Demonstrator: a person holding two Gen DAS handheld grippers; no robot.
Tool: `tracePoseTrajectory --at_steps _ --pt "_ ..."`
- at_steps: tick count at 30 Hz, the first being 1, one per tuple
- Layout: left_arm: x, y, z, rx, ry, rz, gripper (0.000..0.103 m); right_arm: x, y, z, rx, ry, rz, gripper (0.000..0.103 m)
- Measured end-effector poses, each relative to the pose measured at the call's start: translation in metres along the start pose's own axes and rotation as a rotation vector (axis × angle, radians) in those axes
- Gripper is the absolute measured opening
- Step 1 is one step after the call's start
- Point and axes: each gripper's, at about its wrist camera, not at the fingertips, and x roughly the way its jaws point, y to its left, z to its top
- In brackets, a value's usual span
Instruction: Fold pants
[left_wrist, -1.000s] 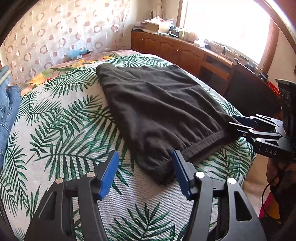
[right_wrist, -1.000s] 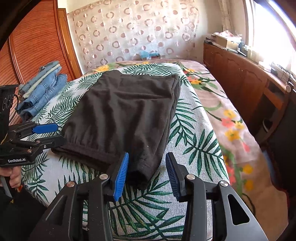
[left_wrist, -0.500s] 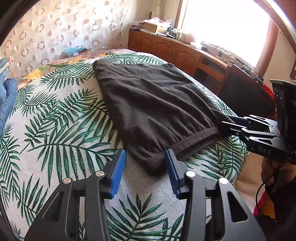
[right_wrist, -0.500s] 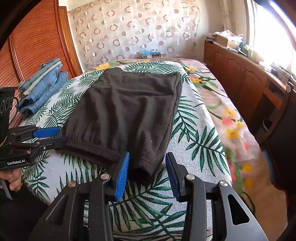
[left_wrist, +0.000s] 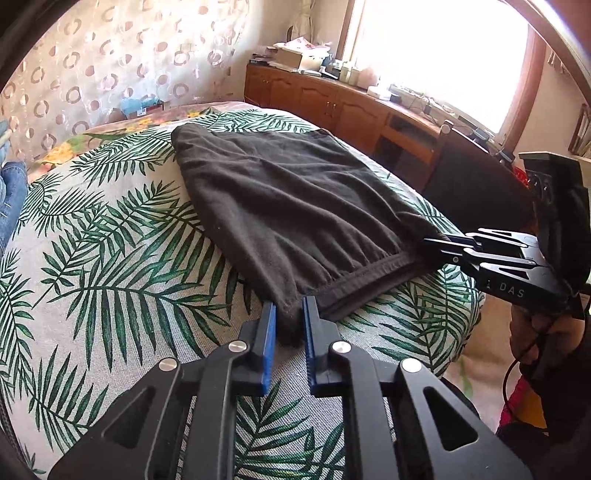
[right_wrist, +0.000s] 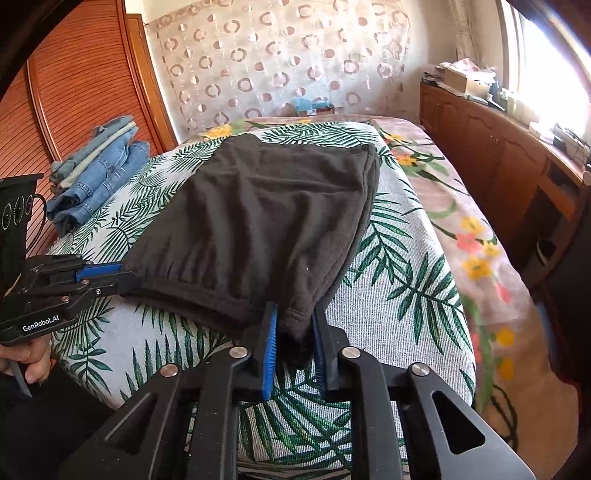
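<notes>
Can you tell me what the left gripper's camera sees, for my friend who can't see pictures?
The left gripper pinches one near corner of dark pants lying flat on a leaf-print bedspread. The right gripper holds the other near corner.

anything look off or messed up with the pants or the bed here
Nothing stands out. The black pants lie flat and folded on the palm-leaf bedspread, with the left gripper and right gripper each shut on a near corner. The folded jeans sit in a neat stack at the bed's far left side.
</notes>
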Motion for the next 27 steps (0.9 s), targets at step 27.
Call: tracePoseTrajectory --at_steps 27 --pt "-0.089 -0.014 0.010 0.066 -0.156 -0.018 0.014 -0.070 0.013 0.007 -0.040 -0.104 0.122 0.011"
